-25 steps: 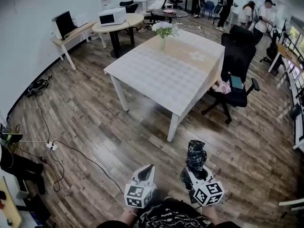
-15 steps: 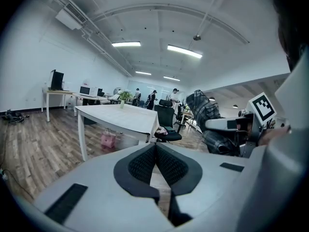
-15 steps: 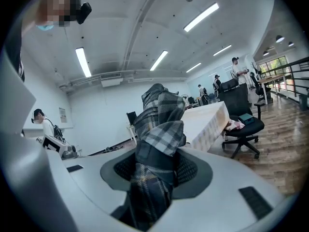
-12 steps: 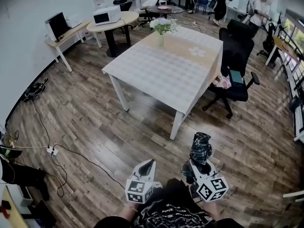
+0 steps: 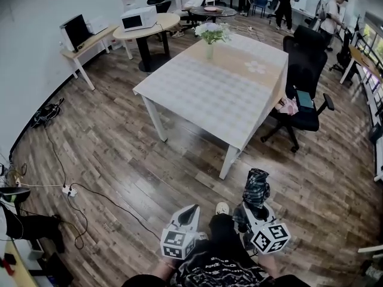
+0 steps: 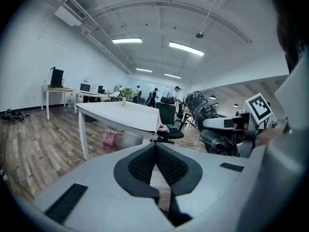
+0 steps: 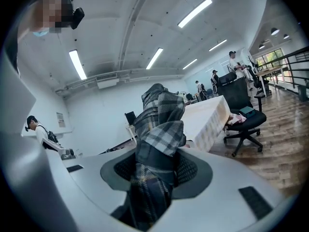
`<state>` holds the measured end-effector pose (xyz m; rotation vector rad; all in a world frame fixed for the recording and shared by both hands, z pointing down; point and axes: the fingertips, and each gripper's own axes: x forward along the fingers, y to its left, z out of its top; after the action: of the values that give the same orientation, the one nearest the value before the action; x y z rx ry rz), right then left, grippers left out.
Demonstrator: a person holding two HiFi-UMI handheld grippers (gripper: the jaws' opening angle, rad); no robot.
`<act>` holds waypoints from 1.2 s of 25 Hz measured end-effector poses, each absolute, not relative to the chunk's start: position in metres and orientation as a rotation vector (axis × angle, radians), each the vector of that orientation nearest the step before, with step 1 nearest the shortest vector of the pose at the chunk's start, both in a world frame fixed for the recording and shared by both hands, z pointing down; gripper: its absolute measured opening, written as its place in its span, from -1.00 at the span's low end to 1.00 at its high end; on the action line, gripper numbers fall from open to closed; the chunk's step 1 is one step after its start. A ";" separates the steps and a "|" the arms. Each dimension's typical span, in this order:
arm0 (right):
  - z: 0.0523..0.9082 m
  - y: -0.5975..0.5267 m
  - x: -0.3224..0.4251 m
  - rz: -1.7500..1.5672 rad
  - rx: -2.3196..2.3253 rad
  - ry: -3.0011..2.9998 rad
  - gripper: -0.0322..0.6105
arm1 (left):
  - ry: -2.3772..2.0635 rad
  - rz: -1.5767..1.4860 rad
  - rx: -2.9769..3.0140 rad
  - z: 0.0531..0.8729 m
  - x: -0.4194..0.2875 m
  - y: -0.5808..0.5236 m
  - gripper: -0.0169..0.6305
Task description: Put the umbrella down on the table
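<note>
We pinch folded umbrella (image 5: 256,188) upright in right gripper (image 5: 250,211), likely to clear near corner of table (image 5: 203,94); left gripper (image 5: 190,210) pressed together, empty, spare.

Two grippers are held low before the person's body, side by side, pointing forward. The left gripper (image 5: 192,208) has its jaws together and empty. The right gripper (image 5: 251,211) clamps a folded umbrella (image 5: 257,188).
</note>
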<state>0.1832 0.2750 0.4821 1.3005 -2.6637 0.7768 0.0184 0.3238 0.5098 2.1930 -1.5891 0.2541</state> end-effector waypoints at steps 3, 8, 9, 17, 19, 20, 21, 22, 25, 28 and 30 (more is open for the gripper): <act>0.484 0.252 0.177 0.745 1.272 -2.651 -0.34 | -1.603 0.252 2.161 0.514 0.012 0.305 -0.89; 0.486 0.204 0.171 0.738 1.223 -2.635 -0.34 | -1.600 0.254 2.123 0.517 0.012 0.260 -0.89; 0.487 0.194 0.171 0.737 1.217 -2.631 -0.34 | -1.600 0.252 2.122 0.517 0.014 0.250 -0.89; 0.483 0.095 0.176 0.661 1.138 -2.639 -0.34 | -1.632 0.248 2.099 0.506 0.026 0.153 -0.89; 0.484 0.074 0.176 0.662 1.122 -2.650 -0.34 | -1.651 0.246 2.097 0.504 0.027 0.134 -0.89; 0.487 0.070 0.176 0.661 1.115 -2.657 -0.34 | -1.662 0.249 2.097 0.506 0.027 0.130 -0.89; 0.491 0.068 0.175 0.659 1.106 -2.663 -0.34 | -1.673 0.250 2.098 0.510 0.028 0.128 -0.89; 0.494 0.066 0.175 0.655 1.095 -2.668 -0.34 | -1.682 0.249 2.098 0.512 0.029 0.127 -0.89; 0.491 0.044 0.181 0.646 1.055 -2.678 -0.34 | -1.696 0.227 2.073 0.508 0.040 0.107 -0.89; 0.481 0.005 0.185 0.636 1.019 -2.690 -0.34 | -1.720 0.210 2.057 0.497 0.050 0.073 -0.89; 0.481 -0.010 0.180 0.637 1.005 -2.696 -0.34 | -1.732 0.213 2.054 0.499 0.048 0.061 -0.89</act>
<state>0.1803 -0.0104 0.4809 1.0052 -2.6962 0.6371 0.0475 0.0608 0.4990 2.0536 -1.7324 0.2133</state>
